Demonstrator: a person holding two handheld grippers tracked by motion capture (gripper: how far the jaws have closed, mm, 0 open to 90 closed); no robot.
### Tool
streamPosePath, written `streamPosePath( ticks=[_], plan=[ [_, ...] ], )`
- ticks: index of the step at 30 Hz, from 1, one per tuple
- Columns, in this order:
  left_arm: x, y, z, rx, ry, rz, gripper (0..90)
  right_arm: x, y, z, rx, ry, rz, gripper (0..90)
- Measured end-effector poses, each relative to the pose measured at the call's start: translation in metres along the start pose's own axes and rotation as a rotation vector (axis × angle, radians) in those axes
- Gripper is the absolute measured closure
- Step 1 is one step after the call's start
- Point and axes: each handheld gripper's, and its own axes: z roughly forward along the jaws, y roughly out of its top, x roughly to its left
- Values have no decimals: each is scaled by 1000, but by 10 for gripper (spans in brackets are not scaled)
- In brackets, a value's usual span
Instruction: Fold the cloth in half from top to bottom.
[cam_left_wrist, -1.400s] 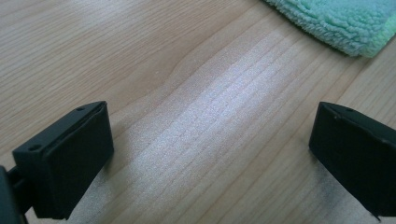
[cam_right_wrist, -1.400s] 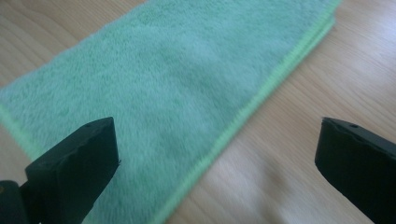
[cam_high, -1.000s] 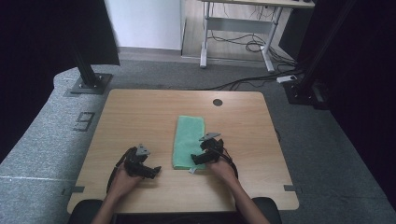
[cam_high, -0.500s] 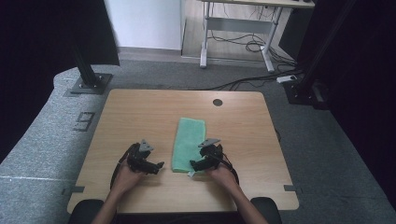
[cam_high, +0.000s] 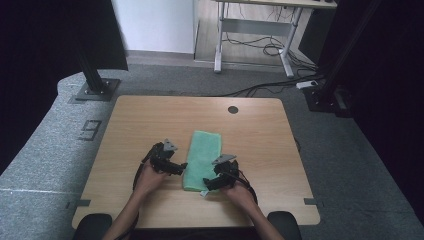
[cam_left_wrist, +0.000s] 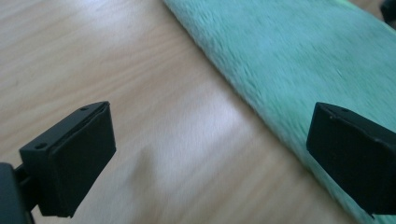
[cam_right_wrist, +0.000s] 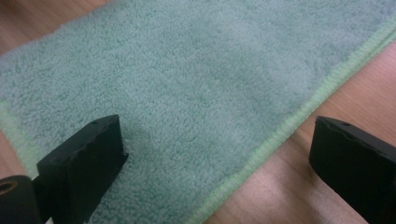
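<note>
Mint-green towel (cam_high: 202, 160) with paler stitched edge, light wood-grain table (cam_high: 140, 120)

A mint-green towel (cam_high: 202, 159) lies flat on the wooden surface (cam_high: 130, 120), folded into a long narrow strip that runs from near to far, slightly right of centre. Its pile is short and fluffy, with a lighter stitched hem (cam_right_wrist: 299, 114) along the right edge. The near end lies close to the surface's near edge.
</note>
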Motion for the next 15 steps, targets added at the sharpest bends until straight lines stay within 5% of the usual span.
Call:
streamPosePath(
  ticks=[7, 15],
  plan=[
    [-3, 1, 18, 70, 39, 29, 14, 4, -4, -3, -3, 16, 0, 37],
    [-9, -4, 13, 66, 44, 54, 48, 2, 1, -4, 11, 35, -7, 46]
  ],
)
